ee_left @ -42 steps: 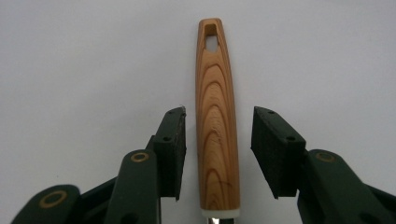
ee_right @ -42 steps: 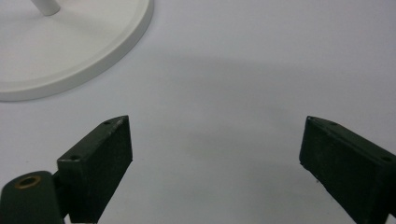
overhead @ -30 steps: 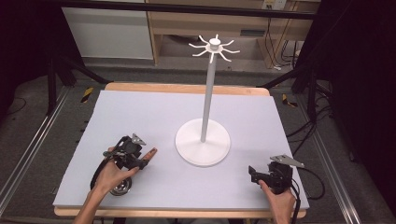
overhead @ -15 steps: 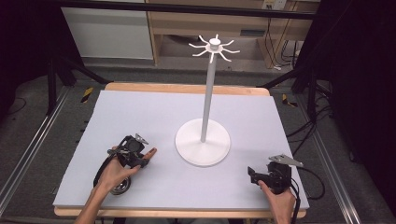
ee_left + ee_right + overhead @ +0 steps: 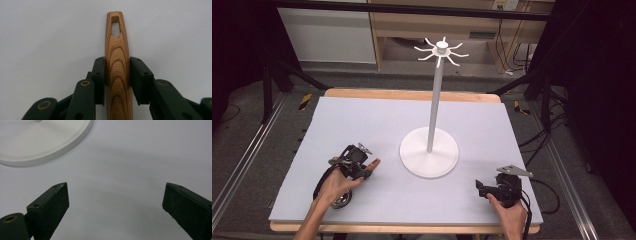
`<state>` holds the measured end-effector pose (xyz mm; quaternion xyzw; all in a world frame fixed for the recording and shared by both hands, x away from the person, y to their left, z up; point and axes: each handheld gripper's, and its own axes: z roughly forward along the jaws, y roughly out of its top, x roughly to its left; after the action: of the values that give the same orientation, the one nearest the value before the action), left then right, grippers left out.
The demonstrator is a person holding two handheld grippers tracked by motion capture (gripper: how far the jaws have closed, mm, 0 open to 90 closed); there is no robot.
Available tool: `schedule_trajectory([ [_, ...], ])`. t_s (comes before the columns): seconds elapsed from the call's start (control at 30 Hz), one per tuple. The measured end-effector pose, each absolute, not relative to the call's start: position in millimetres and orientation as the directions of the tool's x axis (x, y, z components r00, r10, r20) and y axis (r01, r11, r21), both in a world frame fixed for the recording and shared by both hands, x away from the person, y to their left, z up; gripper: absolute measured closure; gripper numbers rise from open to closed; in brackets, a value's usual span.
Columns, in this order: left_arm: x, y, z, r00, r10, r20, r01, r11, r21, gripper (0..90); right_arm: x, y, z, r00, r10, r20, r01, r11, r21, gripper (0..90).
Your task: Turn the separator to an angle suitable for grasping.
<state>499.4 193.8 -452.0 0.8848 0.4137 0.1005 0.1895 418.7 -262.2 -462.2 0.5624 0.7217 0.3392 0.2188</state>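
Two tools at the bench. Left tool [image 5: 117,75] clamped a wooden handle [image 5: 117,50] mid-length, flat on the bench left of the stand [image 5: 429,150]; its hang-hole end was free. Handle judged stiff, light, smooth: hold the flat sides. Right tool [image 5: 115,202] gaped empty near the stand's base.

tongs [image 5: 116,205] spread wide, white base [image 5: 45,142] beyond

Faint embossed lettering runs lengthwise along the striped light-brown wooden handle [image 5: 117,72], just below its hanging slot; the letters are too worn to read.
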Motion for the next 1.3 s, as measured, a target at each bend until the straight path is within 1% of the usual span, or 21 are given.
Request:
schedule_trajectory([
  [0.07, 501.1, 193.6, -451.0, 0.640, 0.768, 0.018, 0.698, -0.591, 0.405, 67.0, 418.3, -261.8, -462.8, -0.262, 0.962, 0.076, 0.672, 0.125, 0.730, 7.4],
  [0.23, 502.3, 193.6, -450.6, 0.641, 0.767, 0.016, 0.698, -0.591, 0.404, 67.2, 418.8, -262.9, -463.4, -0.267, 0.961, 0.073, 0.673, 0.131, 0.728, 7.9],
  [0.37, 500.9, 196.6, -448.6, 0.636, 0.772, 0.007, 0.695, -0.577, 0.429, 67.3, 418.5, -264.2, -463.3, -0.267, 0.961, 0.071, 0.669, 0.132, 0.731, 8.0],
  [0.4, 499.3, 198.6, -445.9, 0.631, 0.776, 0.002, 0.693, -0.564, 0.449, 67.3, 418.5, -264.2, -463.8, -0.269, 0.961, 0.069, 0.670, 0.135, 0.730, 8.1],
  [0.43, 499.3, 198.6, -445.9, 0.631, 0.776, 0.002, 0.693, -0.564, 0.449, 67.3, 418.5, -264.2, -463.8, -0.269, 0.961, 0.069, 0.670, 0.135, 0.730, 8.1],
  [0.47, 496.7, 200.4, -442.0, 0.624, 0.781, -0.015, 0.692, -0.544, 0.474, 67.3, 418.4, -263.6, -463.9, -0.268, 0.961, 0.067, 0.670, 0.136, 0.730, 8.4],
  [0.5, 496.7, 200.4, -442.0, 0.624, 0.781, -0.015, 0.692, -0.544, 0.474, 67.3, 418.4, -263.6, -463.9, -0.268, 0.961, 0.067, 0.670, 0.136, 0.730, 8.4],
  [0.57, 492.7, 203.0, -434.4, 0.624, 0.781, -0.025, 0.684, -0.531, 0.501, 67.3, 417.7, -262.4, -462.8, -0.257, 0.963, 0.078, 0.673, 0.120, 0.730, 8.4],
  [0.63, 491.0, 203.5, -431.8, 0.624, 0.781, -0.026, 0.680, -0.526, 0.511, 67.4, 417.7, -262.3, -462.6, -0.257, 0.963, 0.078, 0.672, 0.121, 0.730, 8.4],
  [0.73, 483.9, 205.9, -421.3, 0.625, 0.780, -0.027, 0.658, -0.508, 0.555, 67.4, 418.2, -263.4, -462.8, -0.260, 0.963, 0.074, 0.670, 0.125, 0.731, 8.4],
  [1.0, 470.7, 211.1, -401.6, 0.630, 0.776, -0.017, 0.619, -0.488, 0.615, 67.4, 417.2, -264.0, -461.8, -0.256, 0.964, 0.077, 0.667, 0.119, 0.736, 8.6],
  [1.07, 465.3, 214.5, -392.1, 0.626, 0.779, -0.023, 0.599, -0.462, 0.654, 67.4, 417.4, -264.3, -462.5, -0.253, 0.964, 0.077, 0.669, 0.117, 0.734, 8.6],
  [1.1, 465.3, 214.5, -392.1, 0.626, 0.779, -0.023, 0.599, -0.462, 0.654, 67.4, 417.4, -264.3, -462.5, -0.253, 0.964, 0.077, 0.669, 0.117, 0.734, 8.6],
  [1.13, 462.2, 217.2, -386.3, 0.626, 0.779, -0.029, 0.582, -0.442, 0.683, 67.4, 417.7, -263.9, -462.8, -0.255, 0.964, 0.079, 0.671, 0.118, 0.732, 8.6],
  [1.17, 462.2, 217.2, -386.3, 0.626, 0.779, -0.029, 0.582, -0.442, 0.683, 67.4, 417.7, -263.9, -462.8, -0.255, 0.964, 0.079, 0.671, 0.118, 0.732, 8.6],
  [1.3, 456.1, 221.2, -377.9, 0.618, 0.785, -0.042, 0.534, -0.379, 0.756, 67.3, 417.7, -263.4, -462.3, -0.258, 0.963, 0.072, 0.666, 0.124, 0.735, 8.6],
])
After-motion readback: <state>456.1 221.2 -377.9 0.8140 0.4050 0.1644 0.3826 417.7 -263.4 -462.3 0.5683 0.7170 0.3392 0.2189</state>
